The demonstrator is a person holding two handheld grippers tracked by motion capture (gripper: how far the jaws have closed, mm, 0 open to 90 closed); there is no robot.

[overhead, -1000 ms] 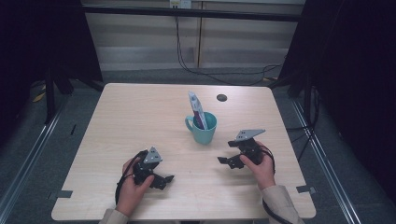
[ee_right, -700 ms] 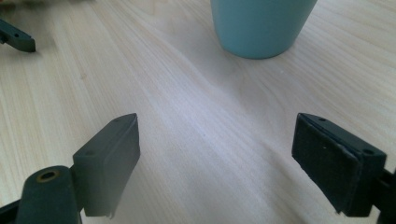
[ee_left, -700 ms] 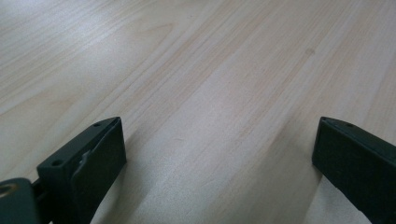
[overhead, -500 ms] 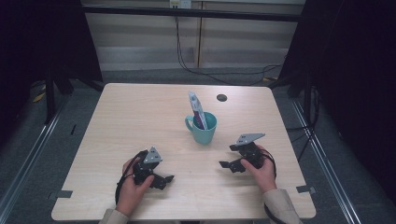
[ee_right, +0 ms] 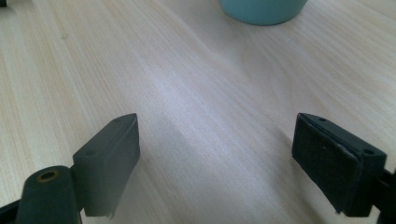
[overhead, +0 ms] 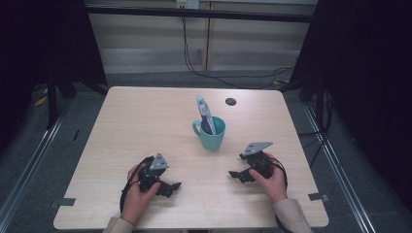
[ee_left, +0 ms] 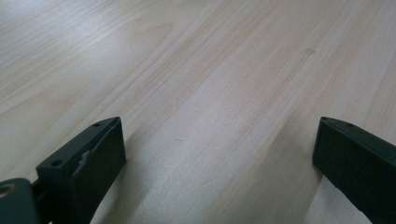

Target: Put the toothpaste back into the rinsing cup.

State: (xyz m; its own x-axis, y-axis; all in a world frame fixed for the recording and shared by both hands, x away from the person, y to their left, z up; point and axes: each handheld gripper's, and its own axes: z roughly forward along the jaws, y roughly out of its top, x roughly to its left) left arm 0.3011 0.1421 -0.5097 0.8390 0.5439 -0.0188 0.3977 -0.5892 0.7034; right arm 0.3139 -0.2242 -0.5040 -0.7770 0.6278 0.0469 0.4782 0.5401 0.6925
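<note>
A teal mug (overhead: pixel 212 133) stands near the middle of the wooden table (overhead: pixel 145 121), with a white tube (overhead: pixel 203 113) leaning upright inside it. My left gripper (overhead: pixel 171 187) rests low at the front left, held by a hand, jaws wide apart over bare wood (ee_left: pixel 219 154). My right gripper (overhead: pixel 237 172) sits at the front right, below and right of the mug, open and empty (ee_right: pixel 215 158). The mug's base (ee_right: pixel 263 10) shows at the top of the right gripper view.
A small dark round hole (overhead: pixel 231 101) lies at the table's far side, right of centre. Black metal frame posts and floor rails flank the table. Cables hang behind the far edge.
The right gripper has drifted slightly down and toward the table's front edge. The left gripper and the mug have stayed put.
</note>
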